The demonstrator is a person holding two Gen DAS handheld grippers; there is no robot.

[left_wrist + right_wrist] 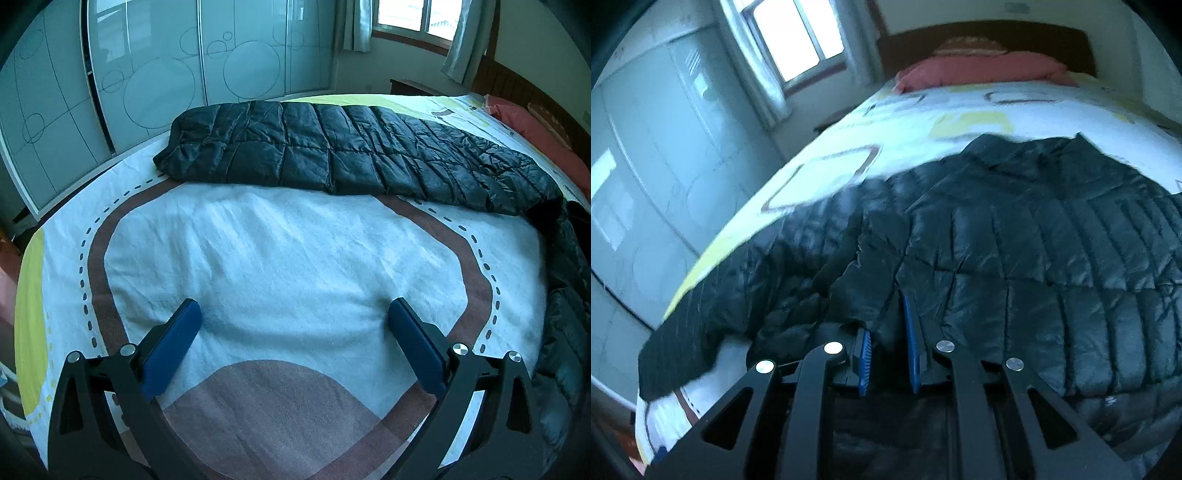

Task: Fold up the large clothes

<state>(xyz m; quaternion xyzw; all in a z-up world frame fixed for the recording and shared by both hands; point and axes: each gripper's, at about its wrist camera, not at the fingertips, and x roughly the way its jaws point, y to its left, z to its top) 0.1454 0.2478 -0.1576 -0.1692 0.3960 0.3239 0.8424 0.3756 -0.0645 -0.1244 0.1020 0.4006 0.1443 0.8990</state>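
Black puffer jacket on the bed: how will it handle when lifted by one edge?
The jacket is likely floppy: it drapes over the bed edge. Probably light for its bulk, given the puffy quilting. The shiny shell may slip, though the right tool grips a fold.

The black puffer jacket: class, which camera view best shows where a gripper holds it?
The right wrist view: the right gripper is shut on a fold of the black puffer jacket. The left wrist view shows the jacket lying long across the bed, far from the open left gripper.
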